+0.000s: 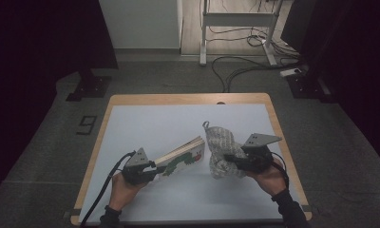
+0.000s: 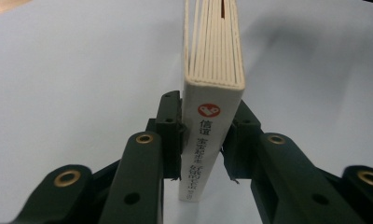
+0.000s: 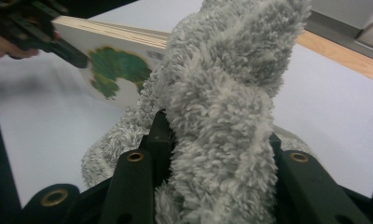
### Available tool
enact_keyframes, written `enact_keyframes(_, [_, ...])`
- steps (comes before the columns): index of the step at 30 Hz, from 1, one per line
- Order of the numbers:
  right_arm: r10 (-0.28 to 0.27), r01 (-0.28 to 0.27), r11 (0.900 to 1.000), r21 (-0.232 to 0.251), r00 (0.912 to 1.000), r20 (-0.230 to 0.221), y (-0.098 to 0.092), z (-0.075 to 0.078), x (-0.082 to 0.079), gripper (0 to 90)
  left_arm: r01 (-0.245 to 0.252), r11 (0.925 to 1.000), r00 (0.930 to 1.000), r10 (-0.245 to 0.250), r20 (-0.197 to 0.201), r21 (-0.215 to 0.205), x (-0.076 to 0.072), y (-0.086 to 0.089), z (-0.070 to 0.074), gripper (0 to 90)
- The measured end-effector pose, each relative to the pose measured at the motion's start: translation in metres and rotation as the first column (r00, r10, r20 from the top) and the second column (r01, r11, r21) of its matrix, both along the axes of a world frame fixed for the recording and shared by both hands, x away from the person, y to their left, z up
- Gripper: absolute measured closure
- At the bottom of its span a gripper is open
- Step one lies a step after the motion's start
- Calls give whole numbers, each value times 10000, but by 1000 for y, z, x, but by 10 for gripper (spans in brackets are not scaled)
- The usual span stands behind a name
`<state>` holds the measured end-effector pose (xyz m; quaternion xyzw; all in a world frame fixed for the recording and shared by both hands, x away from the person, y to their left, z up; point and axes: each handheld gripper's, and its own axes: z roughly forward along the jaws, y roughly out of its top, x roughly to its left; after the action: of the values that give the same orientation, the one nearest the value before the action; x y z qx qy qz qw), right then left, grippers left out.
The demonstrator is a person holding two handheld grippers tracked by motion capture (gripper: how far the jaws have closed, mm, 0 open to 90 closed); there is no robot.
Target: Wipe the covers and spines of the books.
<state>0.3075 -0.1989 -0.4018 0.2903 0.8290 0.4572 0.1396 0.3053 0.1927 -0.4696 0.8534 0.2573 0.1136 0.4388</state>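
While both grasps hold, wiping not yet begun, by look of it. Left tool [image 1: 152, 167]: jaws clamped on spine of thick white board book with green picture cover [image 1: 182, 156], raised tilted over pale desk [image 1: 145, 123]. Right tool [image 1: 232, 159]: jaws pinching fluffy grey cloth with hanging loop [image 1: 220, 148], just beside book's far end, contact unclear. Remaining: bring cloth onto cover, rub.

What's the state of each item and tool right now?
Book: closed, gripped by its spine, one end lifted off the table.
Cloth: bunched, raised, lower end on the table.
Left tool: shut on book.
Right tool: shut on cloth.
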Motion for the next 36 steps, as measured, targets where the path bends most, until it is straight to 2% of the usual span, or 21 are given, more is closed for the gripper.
enact_keyframes(7, [560,-560,9984,14,9984,92,23,4,-4,607,18,10000,10000,-18,-19,-22,0,0,0,709])
enact_keyframes(20, [1899,-1898,9817,-151,9818,52,80,0,-7,607,37,10000,10000,-37,-57,-52,1,0,-1,710])
enact_keyframes(23, [2049,-2049,9787,-149,9788,39,88,-1,-8,608,36,10000,10000,-37,-62,-57,1,0,-1,710])
enact_keyframes(24, [2220,-2219,9749,-191,9751,-2,98,-3,-8,607,38,10000,10000,-38,-64,-60,1,0,-1,710])
enact_keyframes(29, [2482,-2481,9682,-312,9687,-2,114,-8,-8,607,55,10000,10000,-55,-68,-69,2,0,-1,710])
enact_keyframes(36, [2588,-2594,9650,-385,9657,-209,123,-23,-7,608,64,9999,10000,-64,-75,-78,2,0,-1,711])
